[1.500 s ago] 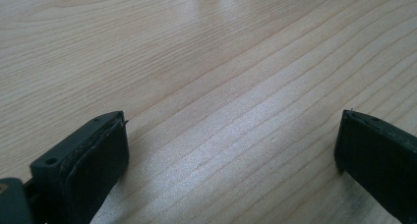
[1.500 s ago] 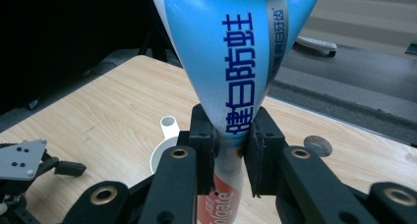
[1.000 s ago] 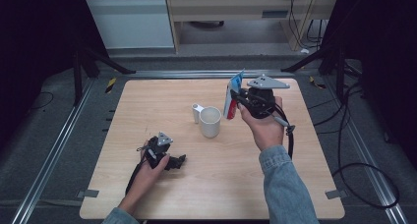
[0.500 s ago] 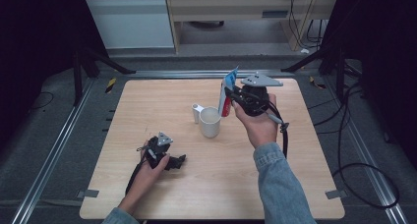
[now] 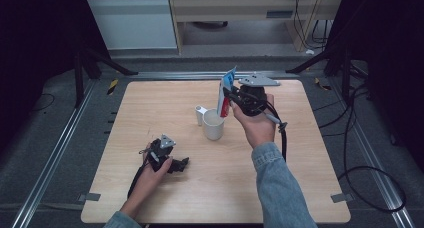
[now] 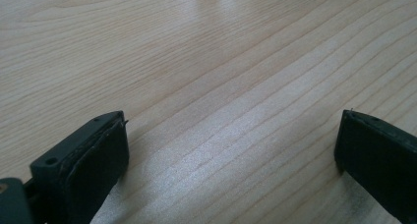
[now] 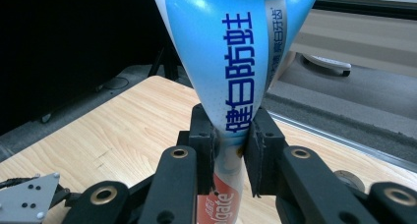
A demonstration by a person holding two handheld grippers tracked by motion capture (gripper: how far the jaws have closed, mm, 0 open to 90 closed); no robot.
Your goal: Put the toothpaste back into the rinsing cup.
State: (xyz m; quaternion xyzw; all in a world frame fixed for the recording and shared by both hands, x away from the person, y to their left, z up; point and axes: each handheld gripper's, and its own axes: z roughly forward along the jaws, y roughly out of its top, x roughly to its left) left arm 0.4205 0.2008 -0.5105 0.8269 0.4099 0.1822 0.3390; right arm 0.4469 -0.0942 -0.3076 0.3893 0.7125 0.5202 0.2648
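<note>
One white mug (image 5: 213,124) stands near the centre of the desk (image 5: 300,188), a small white object (image 5: 200,113) touching its upper-left side. Just right of it, the right hand-held gripper (image 5: 227,99) pinches one blue-and-red toothpaste tube (image 7: 235,67) upright above the mug's rim. The left hand-held gripper (image 5: 181,164), lower left of centre, rests on bare wood, jaws wide and empty. Cables (image 5: 350,153) trail over the floor at the right.
</note>
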